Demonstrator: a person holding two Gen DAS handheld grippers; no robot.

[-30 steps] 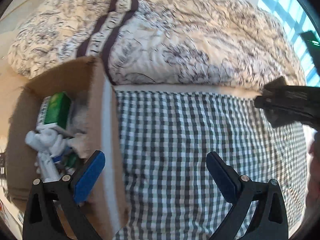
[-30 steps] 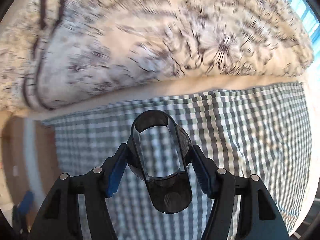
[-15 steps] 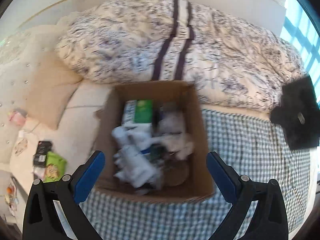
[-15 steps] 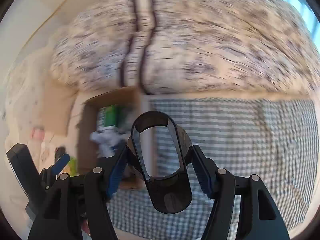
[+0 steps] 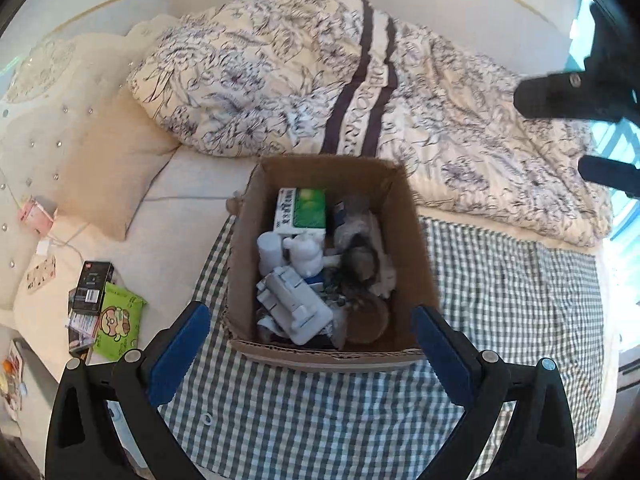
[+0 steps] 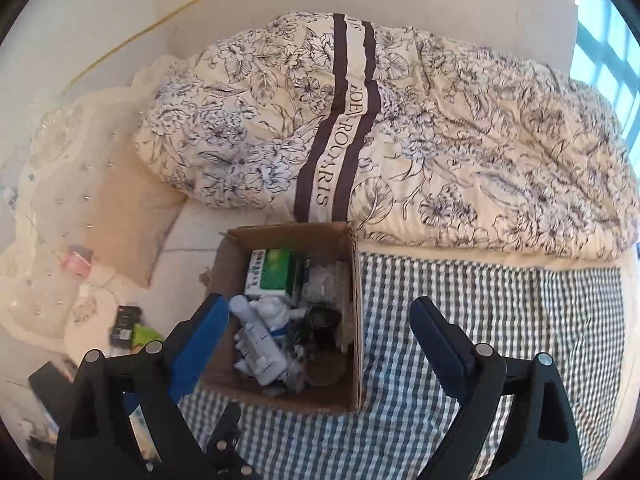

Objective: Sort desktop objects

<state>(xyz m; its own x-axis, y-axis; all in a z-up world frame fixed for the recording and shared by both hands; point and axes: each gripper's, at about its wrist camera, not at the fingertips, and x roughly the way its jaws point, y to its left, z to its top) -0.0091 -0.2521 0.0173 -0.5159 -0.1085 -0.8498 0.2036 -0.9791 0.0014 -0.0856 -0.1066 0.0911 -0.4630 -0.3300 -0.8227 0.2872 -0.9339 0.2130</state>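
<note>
The left gripper point(image 5: 310, 344) hung above the near edge of the cardboard box point(image 5: 414, 248), pointing steeply down. Its blue-padded fingers point(image 5: 180, 354) stood wide apart, with nothing between them.

The right gripper point(image 6: 316, 346) hung above the same box, also angled down. Its jaws were opening, and no object lay between the pads. Seen from the left wrist camera, parts of the right gripper showed as dark shapes at the upper right edge of the view.

The box stood open on a green-and-white checked cloth point(image 5: 520, 300) spread over the bed. Contents visible inside:
- a green-and-white carton point(image 5: 302, 212) at the far end;
- a white figurine point(image 5: 306, 256) just nearer than the carton;
- a white cylindrical bottle point(image 5: 269, 250) beside the figurine;
- a white ribbed plastic item point(image 5: 296, 308) toward the near wall;
- a dark tumbler point(image 6: 320, 322) lying among the items on the right side;
- a brown round disc point(image 5: 368, 320) at the near right corner.

A floral duvet with two dark stripes point(image 5: 360, 80) lay bunched beyond the box. A beige pillow point(image 5: 108, 168) lay to the left of it. A green snack packet point(image 5: 116, 320) and a black carton point(image 5: 92, 284) lay on the bare sheet to the left of the cloth, well apart from the box.
</note>
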